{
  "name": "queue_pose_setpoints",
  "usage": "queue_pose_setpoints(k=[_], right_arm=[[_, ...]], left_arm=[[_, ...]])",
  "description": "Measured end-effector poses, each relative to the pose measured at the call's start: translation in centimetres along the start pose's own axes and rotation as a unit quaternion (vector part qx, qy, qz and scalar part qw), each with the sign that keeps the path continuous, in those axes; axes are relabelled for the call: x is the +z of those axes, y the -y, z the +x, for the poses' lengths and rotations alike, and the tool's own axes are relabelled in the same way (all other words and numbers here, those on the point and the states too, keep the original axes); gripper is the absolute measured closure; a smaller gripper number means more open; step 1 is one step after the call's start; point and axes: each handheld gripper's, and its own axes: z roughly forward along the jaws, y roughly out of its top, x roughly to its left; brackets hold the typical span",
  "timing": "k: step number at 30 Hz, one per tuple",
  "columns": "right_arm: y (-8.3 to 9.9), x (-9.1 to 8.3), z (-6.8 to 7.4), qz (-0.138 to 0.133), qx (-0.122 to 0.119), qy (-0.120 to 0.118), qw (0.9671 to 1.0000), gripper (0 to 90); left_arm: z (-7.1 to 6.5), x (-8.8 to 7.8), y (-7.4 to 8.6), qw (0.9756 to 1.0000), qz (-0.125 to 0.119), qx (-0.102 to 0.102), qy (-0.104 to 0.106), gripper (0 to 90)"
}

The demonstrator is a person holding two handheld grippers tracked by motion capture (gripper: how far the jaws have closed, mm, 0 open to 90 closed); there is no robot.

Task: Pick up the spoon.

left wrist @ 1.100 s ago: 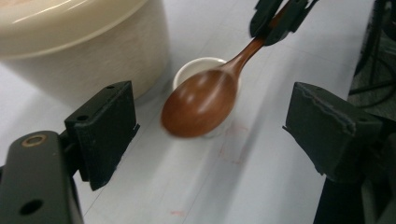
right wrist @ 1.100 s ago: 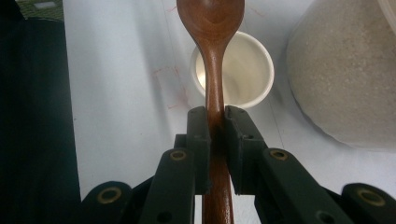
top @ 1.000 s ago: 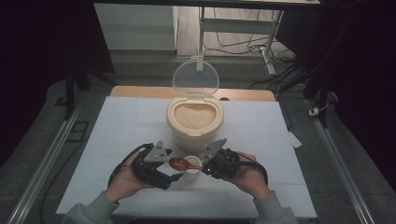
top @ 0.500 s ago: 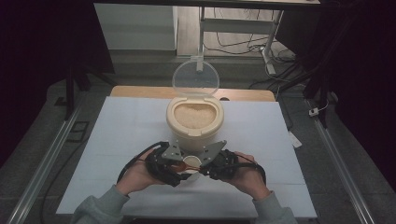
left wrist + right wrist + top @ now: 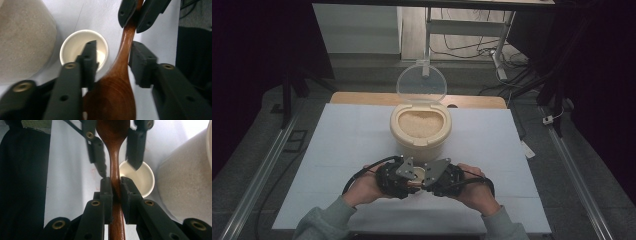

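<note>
While right gripper [image 5: 115, 185] clamps spoon [image 5: 115, 157] handle | left gripper [image 5: 112, 60] jaws closing, straddling bowl, untouched

The wooden spoon [image 5: 115, 160] was dark brown and glossy, with a slim handle and a broad oval bowl. It was held level above the white table [image 5: 337, 150], near the front edge, at about the middle of its width. Just beside it a small white cup [image 5: 75, 46] stood upright on the table, and it looked empty.
</note>
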Motion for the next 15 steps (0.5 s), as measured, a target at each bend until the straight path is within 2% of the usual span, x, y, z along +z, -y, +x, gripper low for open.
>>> queue_pose_setpoints(k=[4,6,9,13,15], right_arm=[[-0.17,-0.07,0.34,0.007,-0.020,0.003,0.9998,80.5],[-0.23,-0.02,0.39,0.014,-0.029,-0.002,0.9995,80.4],[-0.28,0.18,0.56,0.021,-0.041,0.002,0.9989,80.3],[-0.27,0.21,0.53,0.019,-0.040,0.011,0.9990,79.3],[-0.18,0.09,0.43,0.006,-0.025,0.022,0.9994,77.2]], left_arm=[[-0.21,0.18,-0.06,0.9998,0.005,0.019,0.010,69.2],[-0.35,0.38,-0.11,0.9995,0.011,0.023,0.017,72.0],[-0.62,0.71,-0.18,0.9995,0.012,0.027,0.014,75.3],[-0.71,0.89,-0.18,0.9996,0.007,0.027,0.008,77.6],[-0.73,0.83,-0.16,0.9996,0.004,0.026,-0.004,78.3]])
